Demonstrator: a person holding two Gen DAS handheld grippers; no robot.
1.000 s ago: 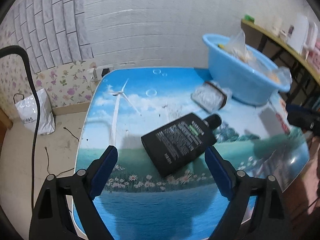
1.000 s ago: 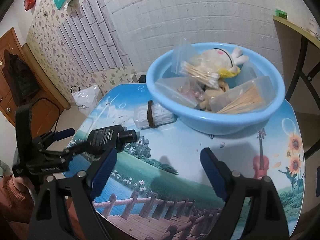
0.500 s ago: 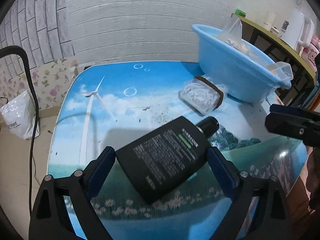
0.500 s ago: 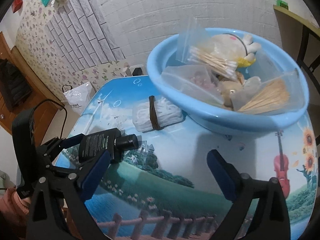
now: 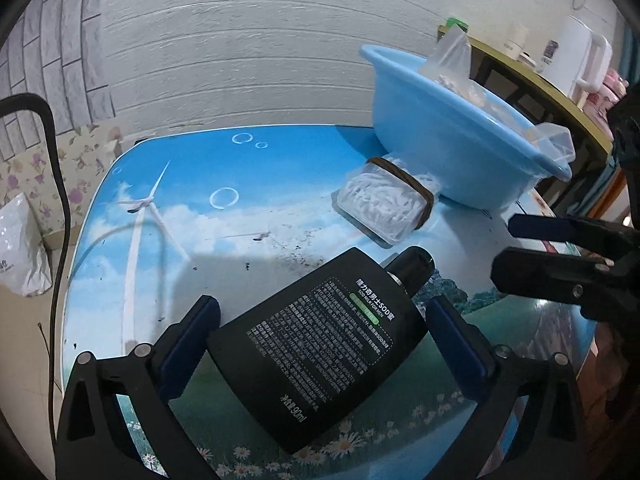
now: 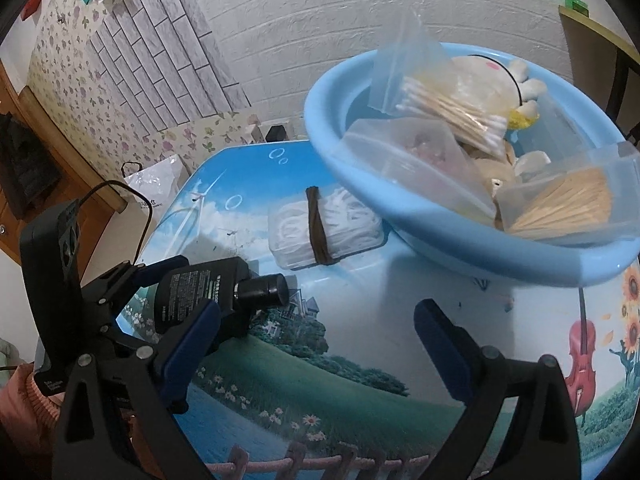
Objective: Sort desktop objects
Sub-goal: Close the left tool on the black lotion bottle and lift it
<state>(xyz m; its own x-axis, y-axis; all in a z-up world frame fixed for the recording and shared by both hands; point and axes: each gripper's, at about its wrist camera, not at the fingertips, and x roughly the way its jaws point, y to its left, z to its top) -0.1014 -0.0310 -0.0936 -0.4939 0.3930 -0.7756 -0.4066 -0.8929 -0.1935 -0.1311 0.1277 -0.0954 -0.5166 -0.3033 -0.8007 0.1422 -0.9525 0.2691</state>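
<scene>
- A white wall (image 5: 248,40) of painted brick fills the top of both views.
- At the left, a grey tile panel (image 6: 160,64) sits above floral wallpaper (image 6: 72,52).
- A brown wooden door (image 6: 24,168) stands at the far left of the right wrist view.
- A white plastic bag (image 5: 20,248) lies on the pale floor (image 5: 28,360), lower left.
- A side table (image 5: 532,80) with an olive top, upper right, carries a white kettle (image 5: 576,56).
- The table (image 5: 248,184) bears a printed sky and meadow scene.

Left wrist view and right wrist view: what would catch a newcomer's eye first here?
A flat black bottle lies between the open left gripper fingers, low on the scenery-printed table. Behind it, a blue basin holds bagged cotton swabs and a plush toy; a banded clear box sits beside its base.
</scene>
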